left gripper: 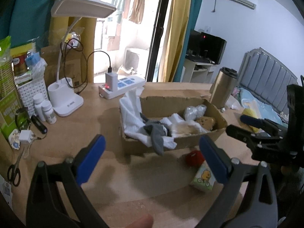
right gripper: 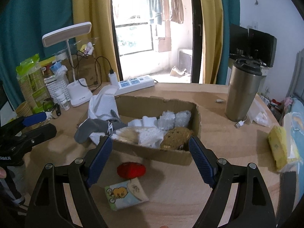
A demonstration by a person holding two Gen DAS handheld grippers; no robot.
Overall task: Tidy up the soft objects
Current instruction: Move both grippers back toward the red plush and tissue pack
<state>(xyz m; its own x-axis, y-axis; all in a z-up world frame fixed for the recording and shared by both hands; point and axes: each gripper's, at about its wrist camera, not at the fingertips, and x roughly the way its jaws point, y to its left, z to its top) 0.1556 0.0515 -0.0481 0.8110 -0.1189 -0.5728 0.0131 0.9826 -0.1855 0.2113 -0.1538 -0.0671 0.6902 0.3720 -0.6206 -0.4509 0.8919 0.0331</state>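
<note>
Cardboard box (right gripper: 157,153) sits mid-counter (right gripper: 218,171), already stuffed with a white towel (right gripper: 102,102), grey sock (right gripper: 89,128), bubble wrap (right gripper: 173,120) and a brown plush (right gripper: 176,137). Just in front of the box lie a red soft thing (right gripper: 131,169) and, nearer the camera, a tissue pack (right gripper: 126,193), both loose on the counter. The right hand-held gripper (right gripper: 150,159) hangs above them, jaws wide apart and empty; the left hand-held gripper (left gripper: 152,159), off the box's left front corner, is also apart and holds nothing.

The risks look plain. The sock and towel droop over the box's left wall, so a passing jaw could drag them out. The red thing is squashy and low; a shallow pinch may let it slip free. The steel tumbler (right gripper: 242,93), right of the box, could topple under a wide swing.
</note>
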